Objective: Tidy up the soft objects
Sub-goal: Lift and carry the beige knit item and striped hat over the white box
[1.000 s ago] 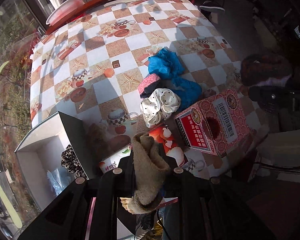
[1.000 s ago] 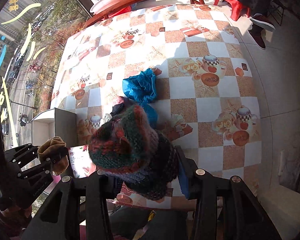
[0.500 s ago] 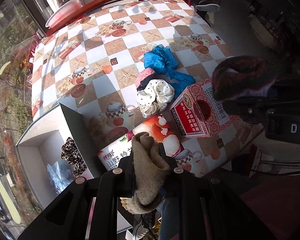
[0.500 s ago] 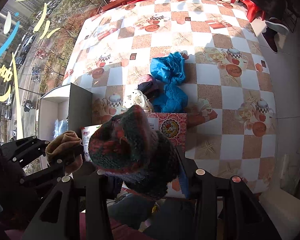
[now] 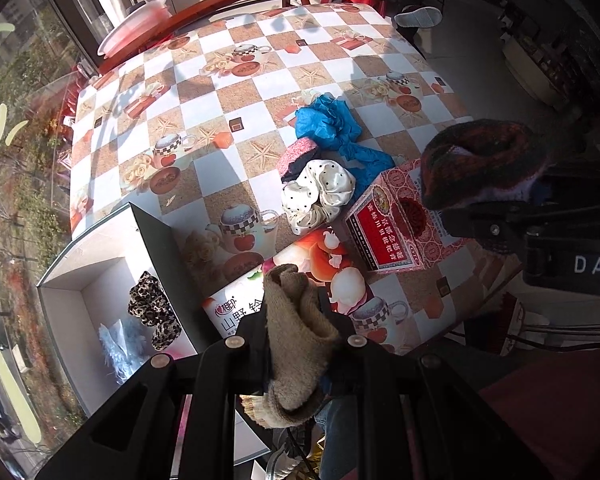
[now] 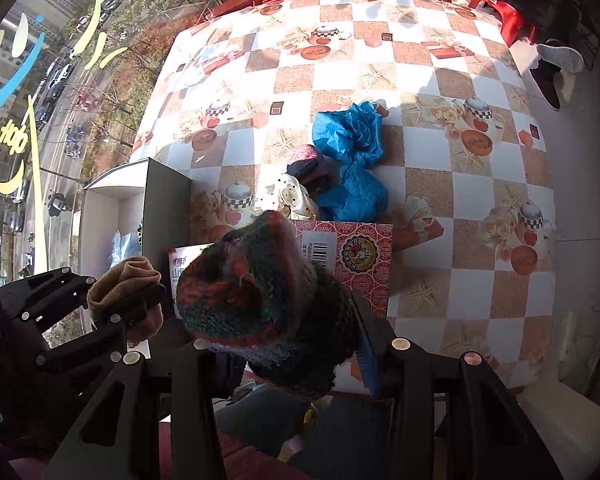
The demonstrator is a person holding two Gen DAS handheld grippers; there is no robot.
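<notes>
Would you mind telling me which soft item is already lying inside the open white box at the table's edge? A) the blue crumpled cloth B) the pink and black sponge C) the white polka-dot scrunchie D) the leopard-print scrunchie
D: the leopard-print scrunchie lies inside the white box, while the other three sit out on the table near the red carton.

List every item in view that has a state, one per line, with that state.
left gripper: shut on tan sock, held above the table edge.
right gripper: shut on knit hat, held up.
white box: open, leopard scrunchie and a pale blue item inside.
red carton: closed, lying on the table.
polka-dot scrunchie: loose on the table.
blue cloth: crumpled on the table.
</notes>
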